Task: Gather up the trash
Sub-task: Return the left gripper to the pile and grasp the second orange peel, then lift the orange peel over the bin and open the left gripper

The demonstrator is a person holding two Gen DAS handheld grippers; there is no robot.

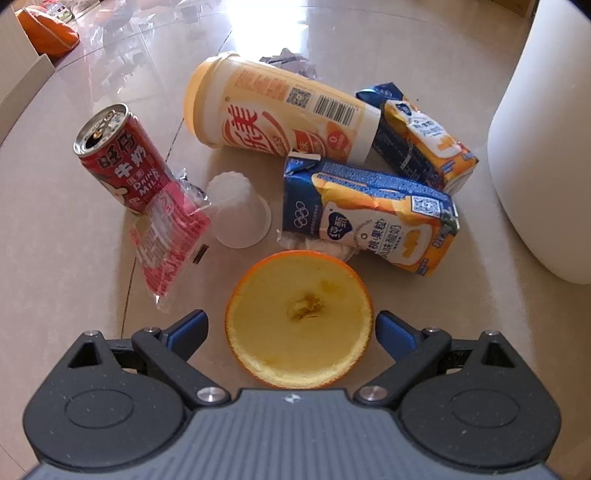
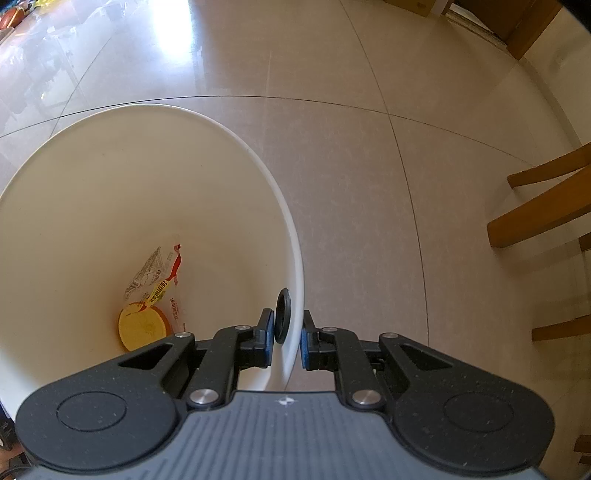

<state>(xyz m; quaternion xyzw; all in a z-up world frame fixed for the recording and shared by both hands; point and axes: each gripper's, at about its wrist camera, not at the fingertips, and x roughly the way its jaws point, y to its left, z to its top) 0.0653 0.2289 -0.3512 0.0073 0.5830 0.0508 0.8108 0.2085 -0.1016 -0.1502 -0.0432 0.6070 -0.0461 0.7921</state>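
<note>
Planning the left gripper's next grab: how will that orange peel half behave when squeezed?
The orange peel half looks hollow, with only pith inside, so it is probably light and may flex or crumple. Its rounded underside could rock or slide on the glossy floor.

Home interior, likely a dining area.

Glossy beige floor tiles [image 2: 369, 184] with thin dark grout lines, bright daylight glaring off them. Wooden chair legs and rungs [image 2: 543, 206] at the right edge, more wooden furniture [image 2: 532, 26] at the far top corner. White plastic bin [image 2: 291, 229] standing on the floor, household litter beside it: a red milk can [image 1: 118, 158], juice cartons [image 1: 369, 218], half an orange peel [image 1: 299, 325].
</note>
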